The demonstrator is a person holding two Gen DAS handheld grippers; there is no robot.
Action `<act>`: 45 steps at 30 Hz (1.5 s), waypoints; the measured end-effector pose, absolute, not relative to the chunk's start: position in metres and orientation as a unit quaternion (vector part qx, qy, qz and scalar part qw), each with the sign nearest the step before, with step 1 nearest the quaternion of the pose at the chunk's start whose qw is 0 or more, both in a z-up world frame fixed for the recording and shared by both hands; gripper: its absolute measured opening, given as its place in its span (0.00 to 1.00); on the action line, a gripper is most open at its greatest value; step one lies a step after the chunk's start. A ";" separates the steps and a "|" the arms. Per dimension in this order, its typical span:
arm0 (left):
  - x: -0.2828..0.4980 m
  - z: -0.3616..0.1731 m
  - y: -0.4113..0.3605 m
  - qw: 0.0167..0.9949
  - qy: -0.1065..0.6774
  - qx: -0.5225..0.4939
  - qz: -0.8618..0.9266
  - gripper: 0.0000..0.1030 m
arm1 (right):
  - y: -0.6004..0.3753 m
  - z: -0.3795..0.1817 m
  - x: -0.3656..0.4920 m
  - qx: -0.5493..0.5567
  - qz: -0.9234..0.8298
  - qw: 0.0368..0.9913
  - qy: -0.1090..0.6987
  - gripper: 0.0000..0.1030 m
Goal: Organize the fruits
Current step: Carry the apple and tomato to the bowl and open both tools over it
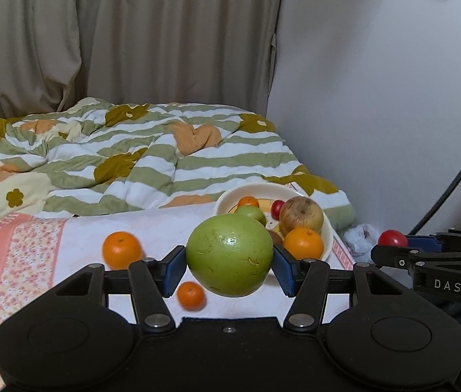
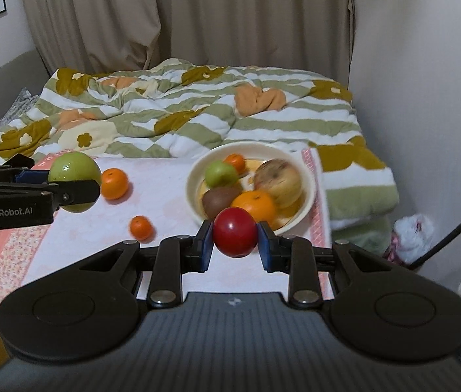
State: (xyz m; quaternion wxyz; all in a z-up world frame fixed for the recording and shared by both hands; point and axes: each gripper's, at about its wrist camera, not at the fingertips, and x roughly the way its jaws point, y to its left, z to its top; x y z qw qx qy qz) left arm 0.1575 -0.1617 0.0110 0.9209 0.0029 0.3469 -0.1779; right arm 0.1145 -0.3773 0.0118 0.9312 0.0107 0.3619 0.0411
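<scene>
Left claw (image 1: 229,261) clamped on a large green apple (image 1: 229,254), held above the desk (image 1: 152,228). Right claw (image 2: 235,238) clamped on a small red fruit (image 2: 235,236), just in front of the bowl (image 2: 308,202). Two oranges (image 1: 121,250) (image 1: 191,295) lie loose on the cloth; the bowl holds several more fruits.

Black left claw (image 1: 229,263), blue pads (image 1: 174,271), silver screws, white "DAS" lettering
</scene>
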 end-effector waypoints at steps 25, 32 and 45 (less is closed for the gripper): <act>0.332 -0.037 -0.270 0.885 0.389 0.056 -0.251 0.59 | -0.450 -0.024 0.264 0.060 -0.001 0.924 0.376 0.43; 0.370 -0.069 -0.291 0.865 0.418 0.070 -0.267 0.59 | -0.467 -0.044 0.291 0.078 -0.026 0.915 0.396 0.43; 0.384 -0.077 -0.294 0.862 0.421 0.049 -0.278 0.93 | -0.481 -0.058 0.308 0.094 -0.049 0.906 0.410 0.43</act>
